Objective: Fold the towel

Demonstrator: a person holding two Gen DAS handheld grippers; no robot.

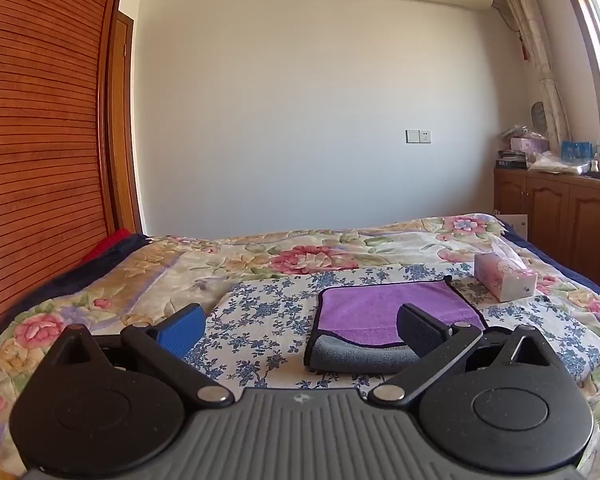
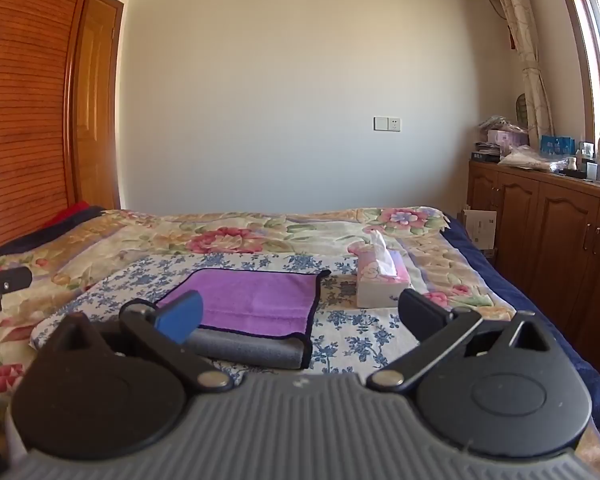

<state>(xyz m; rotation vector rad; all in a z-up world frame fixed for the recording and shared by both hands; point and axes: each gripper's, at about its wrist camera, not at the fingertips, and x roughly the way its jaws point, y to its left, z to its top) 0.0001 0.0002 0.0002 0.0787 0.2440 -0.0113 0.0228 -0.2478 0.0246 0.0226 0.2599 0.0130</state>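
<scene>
A purple towel [image 1: 384, 312] with a grey underside and dark trim lies folded on a blue-flowered cloth [image 1: 260, 320] on the bed. Its grey folded edge faces me. It also shows in the right wrist view [image 2: 256, 300]. My left gripper [image 1: 300, 330] is open and empty, above the cloth, with the towel toward its right finger. My right gripper [image 2: 300, 316] is open and empty, with the towel toward its left finger. The left gripper's tip [image 2: 4, 284] shows at the left edge of the right wrist view.
A pink tissue box [image 1: 504, 280] stands right of the towel, also in the right wrist view [image 2: 380, 280]. The bed carries a flowered quilt [image 1: 300, 252]. A slatted wooden headboard [image 1: 36, 160] is on the left; wooden cabinets [image 2: 548, 232] with clutter line the right wall.
</scene>
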